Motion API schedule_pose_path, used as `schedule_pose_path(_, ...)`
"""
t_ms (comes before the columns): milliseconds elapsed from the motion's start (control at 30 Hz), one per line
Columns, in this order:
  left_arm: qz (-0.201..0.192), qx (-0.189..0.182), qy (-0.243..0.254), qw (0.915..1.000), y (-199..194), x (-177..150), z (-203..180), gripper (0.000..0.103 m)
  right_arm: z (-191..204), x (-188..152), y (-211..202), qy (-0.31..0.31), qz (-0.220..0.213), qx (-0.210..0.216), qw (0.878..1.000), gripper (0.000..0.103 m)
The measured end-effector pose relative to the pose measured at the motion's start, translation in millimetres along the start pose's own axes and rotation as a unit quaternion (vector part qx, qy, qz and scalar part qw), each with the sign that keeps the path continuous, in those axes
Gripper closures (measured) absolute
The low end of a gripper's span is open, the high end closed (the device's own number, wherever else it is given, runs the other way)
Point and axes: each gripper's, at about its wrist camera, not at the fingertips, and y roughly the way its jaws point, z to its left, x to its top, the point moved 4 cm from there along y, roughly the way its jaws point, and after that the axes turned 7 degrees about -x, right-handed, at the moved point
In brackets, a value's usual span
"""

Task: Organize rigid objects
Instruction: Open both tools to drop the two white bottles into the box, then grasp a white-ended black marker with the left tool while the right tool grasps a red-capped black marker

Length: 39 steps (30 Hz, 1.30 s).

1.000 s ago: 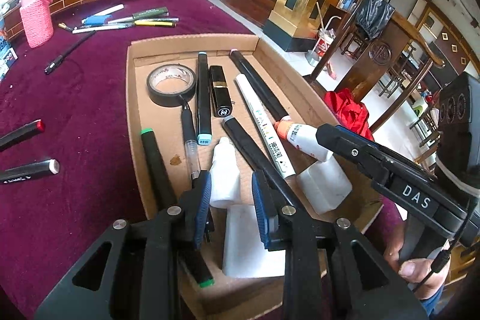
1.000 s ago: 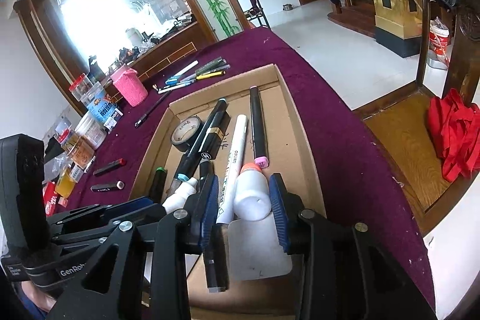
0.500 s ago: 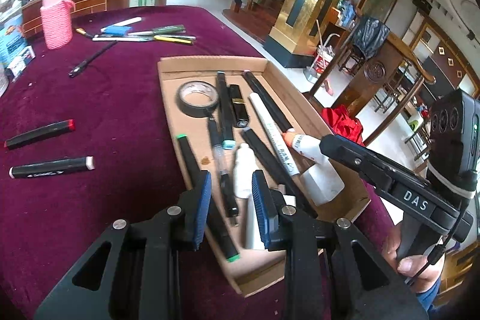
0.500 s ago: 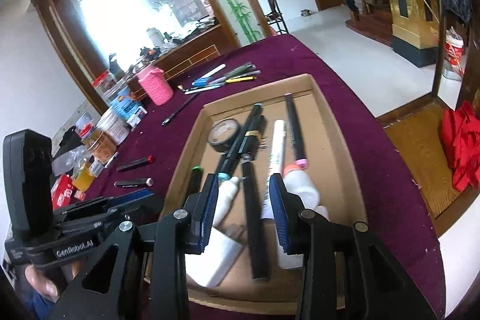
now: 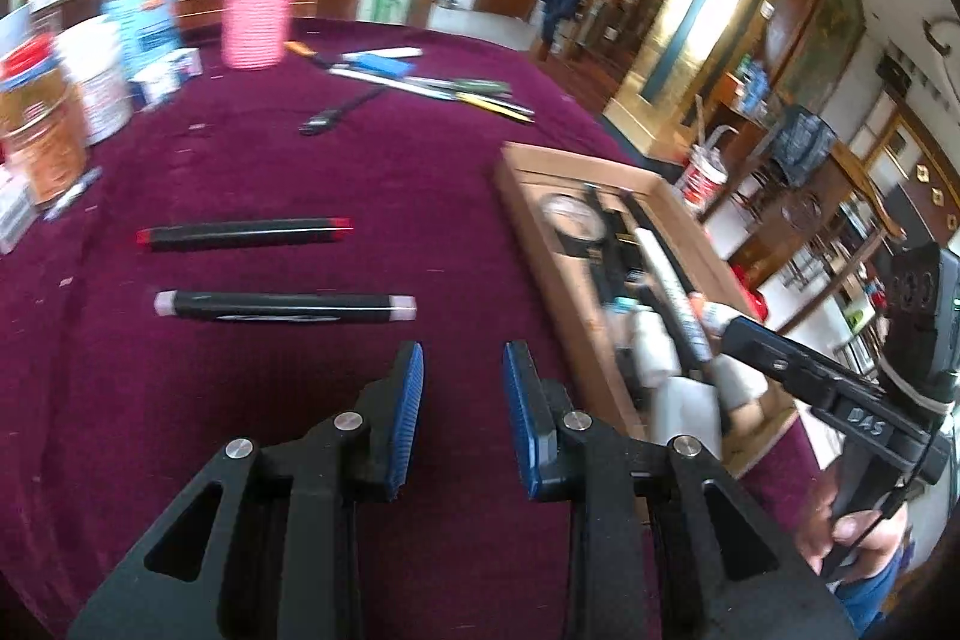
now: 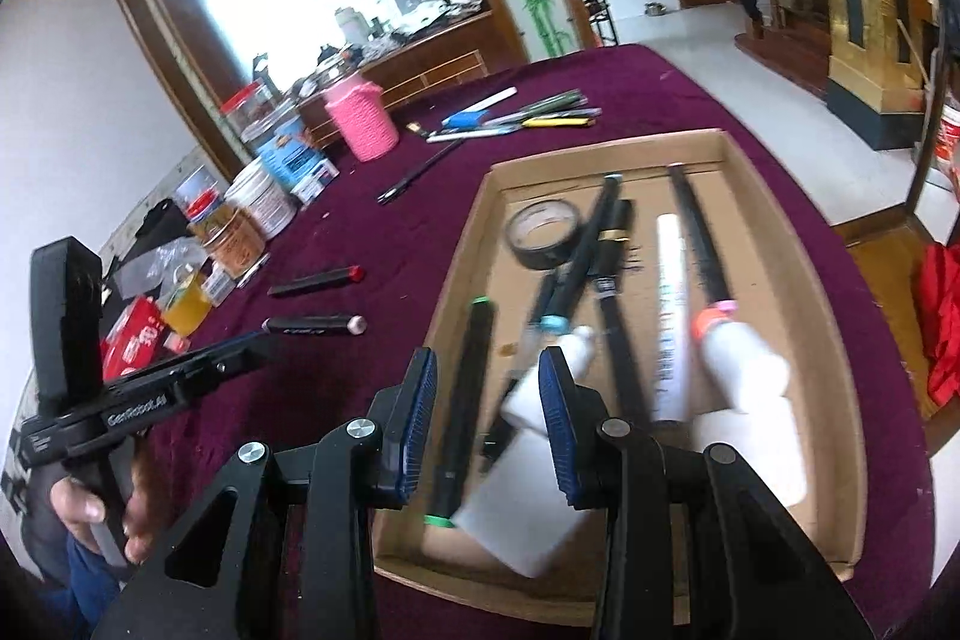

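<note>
Hovering slightly parted, both hand-held grippers [image 5: 463,412] [image 6: 487,424] empty

bare cloth [image 5: 456,196], two markers [image 5: 282,307] ahead

Two markers [image 5: 282,307] lie parallel on the surface [image 5: 390,172] at nine o'clock of the tray [image 6: 774,232], which holds pens and bottles.

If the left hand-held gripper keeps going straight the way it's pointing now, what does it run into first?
Most likely the black marker with pale caps, lying crosswise on the purple tablecloth just ahead of the left hand-held gripper. Its open jaws hold nothing. Depth is unclear, so it might touch cloth just short of it.
</note>
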Motion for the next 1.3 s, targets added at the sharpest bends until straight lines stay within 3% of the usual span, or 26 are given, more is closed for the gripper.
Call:
schedule_pose_path(167, -0.019, 0.03, -0.057, 0.9977, -20.1, 0.3, 61.5, 0.078, 31.0, 1.5, 13.4, -0.024, 0.022, 0.015, 0.999, 0.072)
schedule_pose_path(300, -0.036, 0.05, -0.1, 0.993, -24.1, -0.9, 99.9, 0.078, 65.7, 7.0, 31.2, -0.038, 0.057, 0.06, 0.996, 0.069)
schedule_pose_path(433, -0.028, 0.061, -0.135, 0.9885, -18.4, -7.2, 123.0, 0.078, 96.9, 14.8, 58.4, -0.052, 0.095, 0.082, 0.991, 0.069)
schedule_pose_path(700, -0.032, 0.063, -0.154, 0.9856, -22.4, -5.8, 134.8, 0.078, 137.6, 25.4, 137.4, -0.076, 0.163, 0.069, 0.981, 0.069)
schedule_pose_path(867, -0.037, 0.07, -0.172, 0.9819, -27.9, -6.7, 146.2, 0.078, 140.2, 26.9, 169.8, -0.093, 0.178, 0.043, 0.979, 0.069)
schedule_pose_path(1033, -0.044, 0.075, -0.18, 0.9797, -32.6, -7.0, 151.1, 0.078, 145.4, 20.4, 176.1, -0.105, 0.195, 0.05, 0.974, 0.069)
schedule_pose_path(1133, -0.044, 0.075, -0.184, 0.9791, -33.8, -7.7, 152.0, 0.078, 160.3, 5.5, 171.9, -0.096, 0.233, 0.095, 0.963, 0.069)
schedule_pose_path(1200, -0.045, 0.075, -0.189, 0.9781, -34.7, -7.5, 154.0, 0.078, 178.1, -5.1, 164.8, -0.103, 0.265, 0.145, 0.948, 0.069)
schedule_pose_path(1233, -0.045, 0.075, -0.191, 0.9777, -34.7, -7.7, 154.6, 0.078, 183.7, -3.5, 161.5, -0.111, 0.262, 0.147, 0.947, 0.069)
schedule_pose_path(1300, -0.043, 0.077, -0.192, 0.9775, -33.6, -8.1, 155.4, 0.078, 192.5, 13.4, 156.3, -0.151, 0.217, 0.111, 0.958, 0.069)
